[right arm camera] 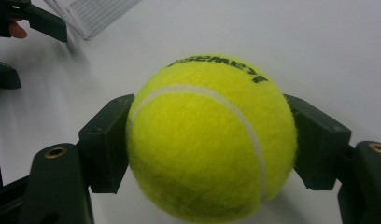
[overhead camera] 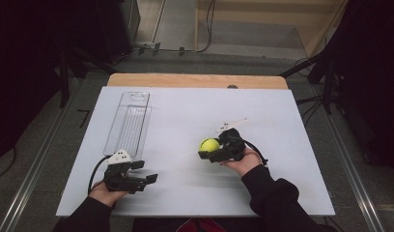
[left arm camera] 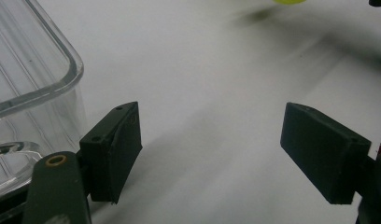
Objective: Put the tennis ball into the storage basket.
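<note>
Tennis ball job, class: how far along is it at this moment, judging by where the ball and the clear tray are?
Done: the right gripper is shut on the tennis ball. In hand: the ball is carried near mid-table. Left: probably placing it in the clear tray, which holds nothing visible. The left gripper waits open beside the tray's near end.
</note>
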`<action>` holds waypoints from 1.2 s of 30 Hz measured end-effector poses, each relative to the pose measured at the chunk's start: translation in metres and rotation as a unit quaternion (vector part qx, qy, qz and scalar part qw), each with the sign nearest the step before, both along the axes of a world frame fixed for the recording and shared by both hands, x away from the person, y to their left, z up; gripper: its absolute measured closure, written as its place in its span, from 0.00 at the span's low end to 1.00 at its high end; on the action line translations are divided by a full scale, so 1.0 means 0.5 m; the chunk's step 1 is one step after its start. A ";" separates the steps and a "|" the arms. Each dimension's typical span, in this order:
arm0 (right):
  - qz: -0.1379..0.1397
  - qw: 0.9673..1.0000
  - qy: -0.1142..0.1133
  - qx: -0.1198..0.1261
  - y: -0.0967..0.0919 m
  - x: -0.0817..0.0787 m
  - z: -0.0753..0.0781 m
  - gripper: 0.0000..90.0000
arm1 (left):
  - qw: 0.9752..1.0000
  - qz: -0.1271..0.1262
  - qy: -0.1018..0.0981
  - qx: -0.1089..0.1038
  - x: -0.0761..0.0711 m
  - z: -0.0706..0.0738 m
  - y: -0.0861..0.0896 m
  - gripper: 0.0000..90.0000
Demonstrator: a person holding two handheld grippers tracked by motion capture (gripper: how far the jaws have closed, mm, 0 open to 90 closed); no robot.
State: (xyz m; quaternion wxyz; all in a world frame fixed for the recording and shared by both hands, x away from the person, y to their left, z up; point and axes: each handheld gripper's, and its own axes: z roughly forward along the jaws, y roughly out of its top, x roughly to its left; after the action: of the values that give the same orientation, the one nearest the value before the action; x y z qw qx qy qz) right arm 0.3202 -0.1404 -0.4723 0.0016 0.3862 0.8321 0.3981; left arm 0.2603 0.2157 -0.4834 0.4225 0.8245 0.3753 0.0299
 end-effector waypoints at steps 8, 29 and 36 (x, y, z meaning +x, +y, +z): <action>0.008 1.000 0.000 0.005 0.020 0.006 0.009 0.25 | 1.000 0.000 0.001 0.000 0.000 0.000 -0.001 0.23; 0.030 0.999 0.003 0.022 0.068 0.037 0.035 0.25 | 1.000 0.001 0.002 0.001 0.000 -0.002 0.000 0.23; 0.040 0.999 0.007 0.022 0.091 0.049 0.040 0.25 | 1.000 0.002 0.002 0.000 0.000 -0.002 0.001 0.23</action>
State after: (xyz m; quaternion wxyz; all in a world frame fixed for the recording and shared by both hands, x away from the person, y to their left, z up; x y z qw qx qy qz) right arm 0.3446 -0.0947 -0.4525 -0.0283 0.3549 0.8381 0.4133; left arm 0.2602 0.2161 -0.4845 0.4217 0.8237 0.3780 0.0297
